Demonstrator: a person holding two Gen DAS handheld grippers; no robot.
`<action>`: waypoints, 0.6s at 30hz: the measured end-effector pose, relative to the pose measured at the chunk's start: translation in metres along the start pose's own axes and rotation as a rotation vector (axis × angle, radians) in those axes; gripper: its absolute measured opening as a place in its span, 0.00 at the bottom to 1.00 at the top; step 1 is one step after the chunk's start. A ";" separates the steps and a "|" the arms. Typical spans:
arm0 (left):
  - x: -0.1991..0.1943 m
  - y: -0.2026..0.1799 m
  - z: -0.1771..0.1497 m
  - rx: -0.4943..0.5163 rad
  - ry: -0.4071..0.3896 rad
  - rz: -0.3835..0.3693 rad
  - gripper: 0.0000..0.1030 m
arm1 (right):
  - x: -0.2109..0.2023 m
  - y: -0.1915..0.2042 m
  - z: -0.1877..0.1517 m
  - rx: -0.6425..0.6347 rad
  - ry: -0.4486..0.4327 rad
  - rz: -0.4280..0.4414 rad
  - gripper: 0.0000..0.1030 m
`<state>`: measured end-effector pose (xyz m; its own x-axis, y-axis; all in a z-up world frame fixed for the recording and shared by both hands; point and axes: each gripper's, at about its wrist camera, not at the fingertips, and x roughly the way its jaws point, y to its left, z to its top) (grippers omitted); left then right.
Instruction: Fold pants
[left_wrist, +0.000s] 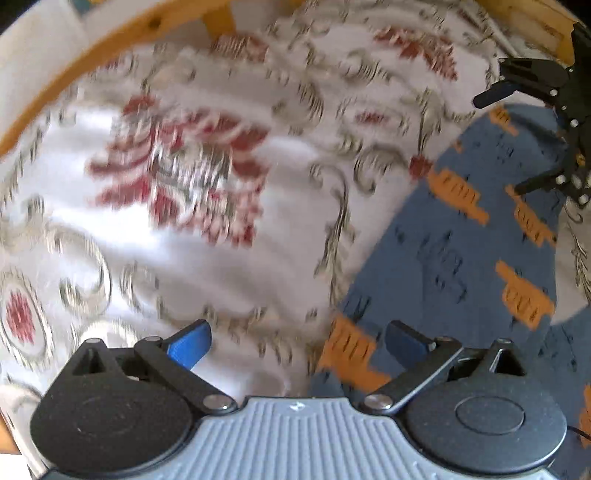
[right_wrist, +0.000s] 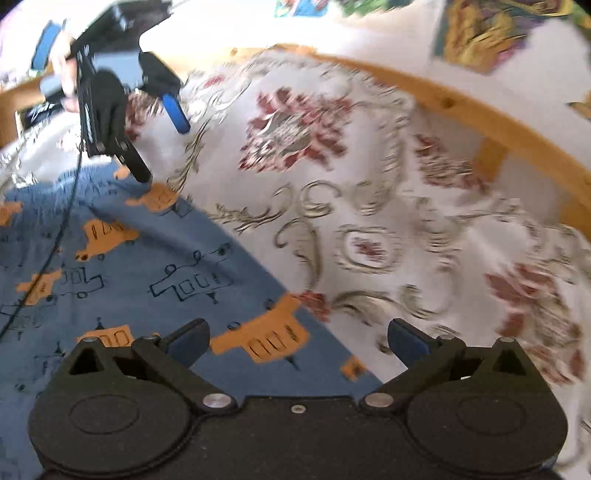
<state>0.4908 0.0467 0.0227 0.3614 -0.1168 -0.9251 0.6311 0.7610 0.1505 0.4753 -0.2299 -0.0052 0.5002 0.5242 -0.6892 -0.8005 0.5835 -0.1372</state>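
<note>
The pants (left_wrist: 461, 240) are blue with orange and outlined vehicle prints, lying flat on a patterned bedspread (left_wrist: 221, 258). My left gripper (left_wrist: 299, 343) is open over the pants' left edge, with one blue pad over the bedspread and the other over the fabric. Nothing sits between its fingers. In the right wrist view the pants (right_wrist: 129, 266) fill the lower left. My right gripper (right_wrist: 297, 343) is open above their edge and holds nothing. Each gripper shows in the other's view: the right gripper (left_wrist: 513, 140) at the far side, the left gripper (right_wrist: 159, 144) held by a hand (right_wrist: 66, 85).
The white bedspread (right_wrist: 369, 221) with red flowers and grey scrolls covers the bed. A curved wooden bed rail (right_wrist: 480, 110) runs behind it, also seen as the wooden rail (left_wrist: 74, 74). Colourful pictures (right_wrist: 480, 33) hang on the wall. A black cable (right_wrist: 55, 240) trails across the pants.
</note>
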 end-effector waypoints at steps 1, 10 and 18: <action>0.002 0.003 -0.003 -0.011 0.015 -0.012 1.00 | 0.007 0.003 0.002 -0.001 0.007 0.006 0.99; 0.016 0.002 -0.014 -0.007 0.083 -0.123 1.00 | 0.053 0.002 0.014 0.050 0.118 -0.082 0.95; 0.024 0.004 -0.003 -0.036 0.085 -0.158 0.89 | 0.068 -0.005 0.017 0.026 0.197 -0.060 0.68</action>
<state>0.5000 0.0493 -0.0002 0.1994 -0.1838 -0.9625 0.6498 0.7600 -0.0105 0.5193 -0.1864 -0.0391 0.4707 0.3578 -0.8065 -0.7611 0.6270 -0.1660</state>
